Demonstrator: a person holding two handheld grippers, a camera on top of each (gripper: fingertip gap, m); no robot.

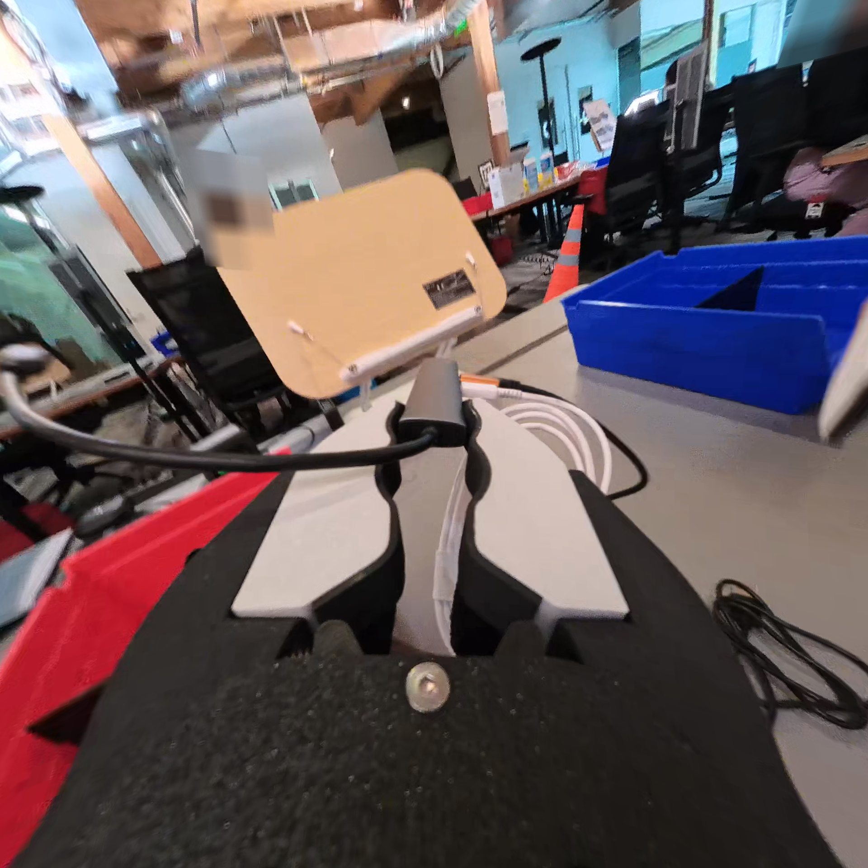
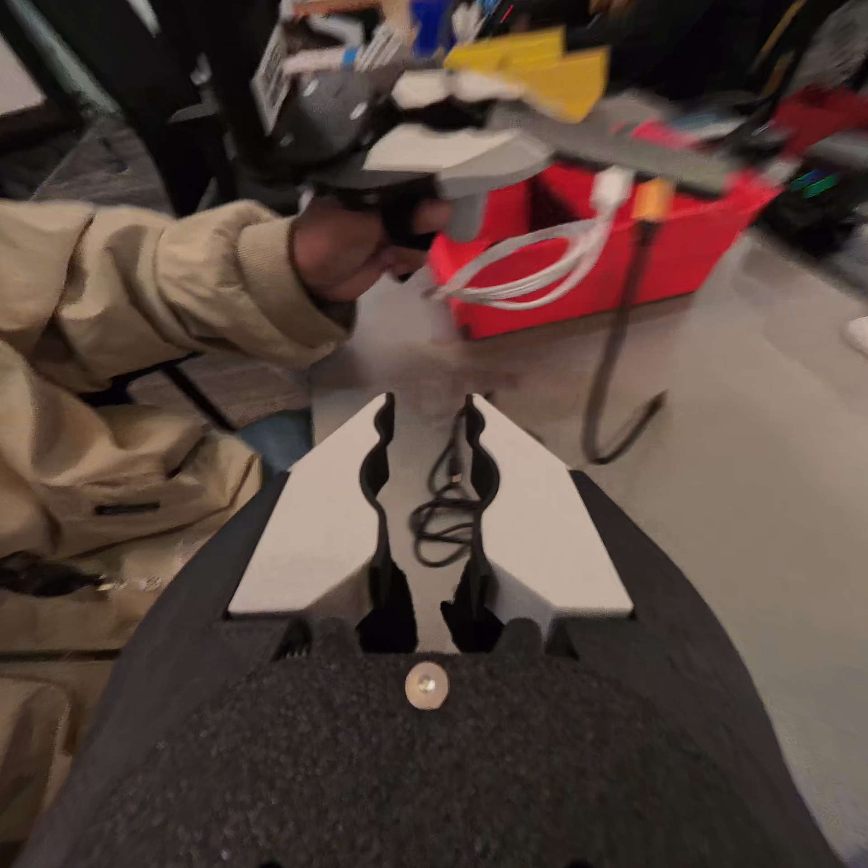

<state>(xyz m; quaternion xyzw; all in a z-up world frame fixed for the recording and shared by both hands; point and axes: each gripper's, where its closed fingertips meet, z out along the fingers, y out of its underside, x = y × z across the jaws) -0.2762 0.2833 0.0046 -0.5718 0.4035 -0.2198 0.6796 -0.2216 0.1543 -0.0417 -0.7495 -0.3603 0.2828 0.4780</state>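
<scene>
My left gripper [image 1: 432, 418] is shut on a grey slab-shaped cable hub [image 1: 434, 399] and holds it above the grey table [image 1: 704, 493]. A black lead [image 1: 188, 458] runs left from the hub's near end. A coiled white cable [image 1: 563, 422] and an orange-collared plug [image 1: 474, 379] are plugged into its right side. My right gripper [image 2: 430, 404] is open and empty, low over a loose black coiled cable [image 2: 441, 521] on the table; the coil also shows in the left wrist view [image 1: 789, 657]. The right wrist view shows the hub [image 2: 657, 155] blurred, with both cables hanging.
A blue divided bin [image 1: 704, 338] stands at the right. A red bin [image 1: 117, 610] is under my left gripper's left side and also shows in the right wrist view [image 2: 587, 282]. A beige board on a stand [image 1: 366, 282] is ahead. A hand [image 2: 338, 244] in a beige sleeve holds the left gripper. There is about 15 cm between the tips of the two grippers.
</scene>
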